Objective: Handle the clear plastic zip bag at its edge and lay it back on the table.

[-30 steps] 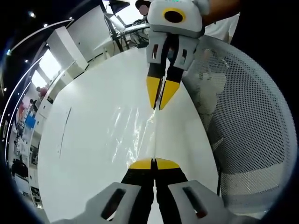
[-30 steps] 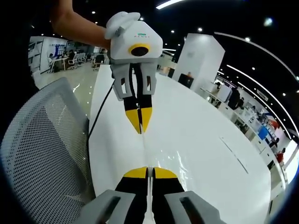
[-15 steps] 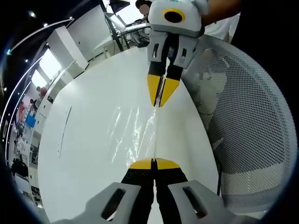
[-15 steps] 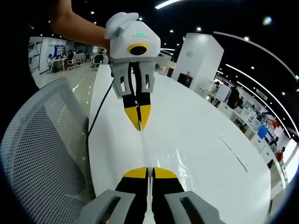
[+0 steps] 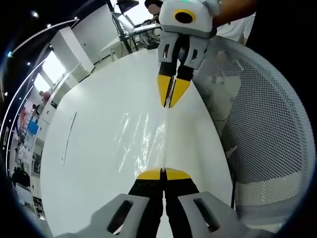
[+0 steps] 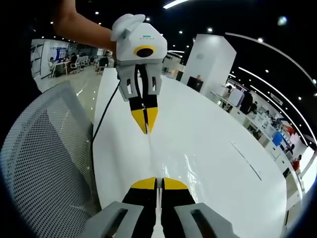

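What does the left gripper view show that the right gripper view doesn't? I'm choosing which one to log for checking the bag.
Left gripper view: the clear bag's crinkled film hanging over the table. Right gripper view: a black cable along the table edge. Both: the two grippers, left and right, shut on the bag's taut edge, and a mesh chair.

Bag [image 5: 148,144]: clear, crinkled, glossy; centre of frame, top edge stretched taut in straight line, sheet spread left over tabletop [image 5: 89,163].
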A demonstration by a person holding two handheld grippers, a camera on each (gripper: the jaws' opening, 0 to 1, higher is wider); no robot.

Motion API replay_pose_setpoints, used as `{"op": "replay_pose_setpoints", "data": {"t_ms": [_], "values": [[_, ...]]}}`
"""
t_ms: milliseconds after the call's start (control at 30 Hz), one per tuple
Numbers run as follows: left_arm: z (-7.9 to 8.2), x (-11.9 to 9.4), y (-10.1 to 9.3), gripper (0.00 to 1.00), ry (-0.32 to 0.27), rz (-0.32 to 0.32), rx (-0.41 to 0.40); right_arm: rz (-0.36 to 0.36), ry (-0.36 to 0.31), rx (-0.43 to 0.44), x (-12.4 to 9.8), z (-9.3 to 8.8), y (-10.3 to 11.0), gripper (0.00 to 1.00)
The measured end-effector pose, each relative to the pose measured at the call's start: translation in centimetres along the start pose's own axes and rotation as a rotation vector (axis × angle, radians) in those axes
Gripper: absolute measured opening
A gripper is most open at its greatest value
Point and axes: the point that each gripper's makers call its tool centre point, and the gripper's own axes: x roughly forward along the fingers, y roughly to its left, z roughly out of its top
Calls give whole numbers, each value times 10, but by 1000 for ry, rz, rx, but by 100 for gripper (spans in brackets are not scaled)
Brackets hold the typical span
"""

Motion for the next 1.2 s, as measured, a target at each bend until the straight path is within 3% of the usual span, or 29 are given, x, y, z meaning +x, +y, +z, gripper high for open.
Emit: {"op": "replay_pose_setpoints", "data": {"t_ms": [1200], "values": [[-4,-5,4,0,8,11,-9,-8,2,10,-4,-4,-1,0]]}}
